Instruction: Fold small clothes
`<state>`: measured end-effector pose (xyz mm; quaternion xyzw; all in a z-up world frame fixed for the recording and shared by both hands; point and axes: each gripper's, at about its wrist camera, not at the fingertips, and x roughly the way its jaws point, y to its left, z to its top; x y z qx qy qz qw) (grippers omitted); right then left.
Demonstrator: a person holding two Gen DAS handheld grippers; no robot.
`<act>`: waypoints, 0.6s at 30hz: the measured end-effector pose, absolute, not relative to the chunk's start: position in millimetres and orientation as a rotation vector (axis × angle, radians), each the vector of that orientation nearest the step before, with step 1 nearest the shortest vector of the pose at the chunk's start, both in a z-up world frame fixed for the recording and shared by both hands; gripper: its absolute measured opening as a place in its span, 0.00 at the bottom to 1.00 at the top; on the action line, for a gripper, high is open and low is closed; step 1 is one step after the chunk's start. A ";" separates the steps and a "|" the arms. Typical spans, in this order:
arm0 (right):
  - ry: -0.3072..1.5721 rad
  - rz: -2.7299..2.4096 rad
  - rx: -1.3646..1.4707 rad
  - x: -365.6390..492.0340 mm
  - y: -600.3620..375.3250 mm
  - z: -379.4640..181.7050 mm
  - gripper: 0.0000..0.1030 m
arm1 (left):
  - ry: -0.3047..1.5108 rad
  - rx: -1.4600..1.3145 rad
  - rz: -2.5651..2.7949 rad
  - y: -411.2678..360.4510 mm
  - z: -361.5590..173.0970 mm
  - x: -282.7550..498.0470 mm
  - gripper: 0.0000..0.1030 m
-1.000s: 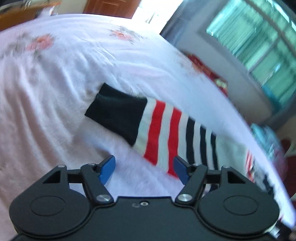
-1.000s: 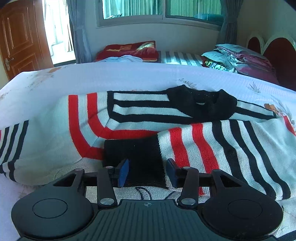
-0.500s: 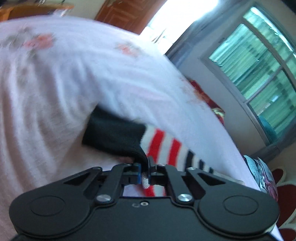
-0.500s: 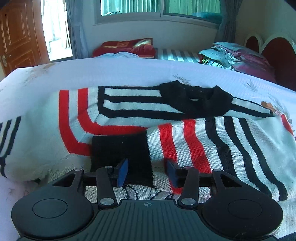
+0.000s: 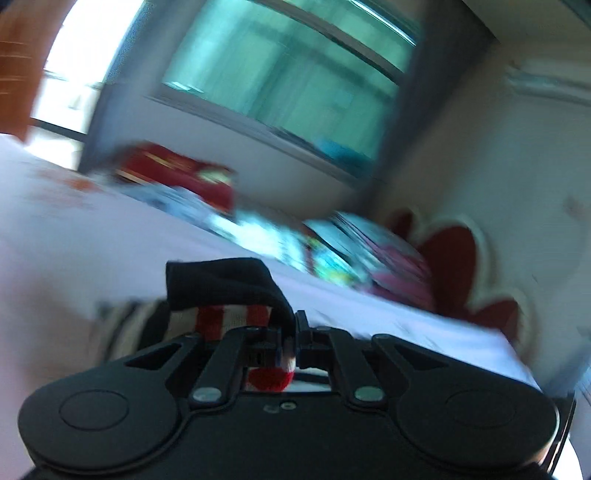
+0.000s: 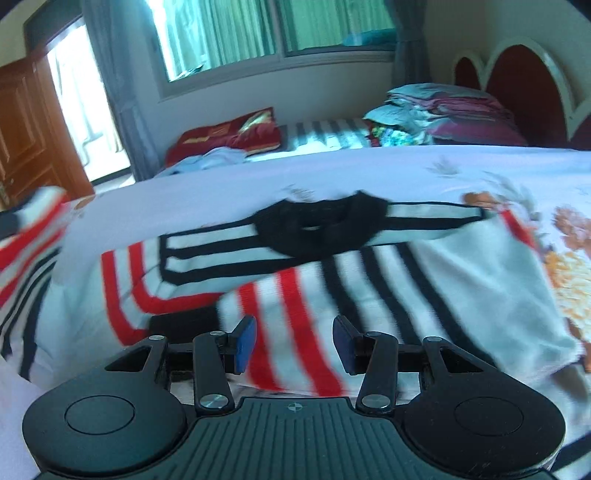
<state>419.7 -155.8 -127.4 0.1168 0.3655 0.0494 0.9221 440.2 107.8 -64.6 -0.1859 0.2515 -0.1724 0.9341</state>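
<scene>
My left gripper (image 5: 293, 341) pinching black cuff of striped knit sweater (image 6: 295, 266); right gripper (image 6: 293, 338) gaping wide above near hem on floral bedsheet (image 6: 480, 166).

A pale floral-printed bedsheet (image 6: 461, 173) is spread over the bed; behind it a dark red cushion with gold print (image 6: 236, 133) is laid beside a striped blue-and-white cloth (image 6: 325, 134); a stack of folded teal and maroon bedding (image 6: 439, 110) is piled near a red scalloped headboard with white edging (image 6: 524, 85); a green-tinted window (image 6: 266, 33), grey curtains (image 6: 107, 92) and a brown wooden door (image 6: 26, 125) are seen beyond.
</scene>
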 end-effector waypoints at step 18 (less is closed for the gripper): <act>0.741 0.181 0.345 399.1 -216.0 -126.9 0.74 | 0.656 -0.020 -0.402 10.4 -116.6 424.6 0.65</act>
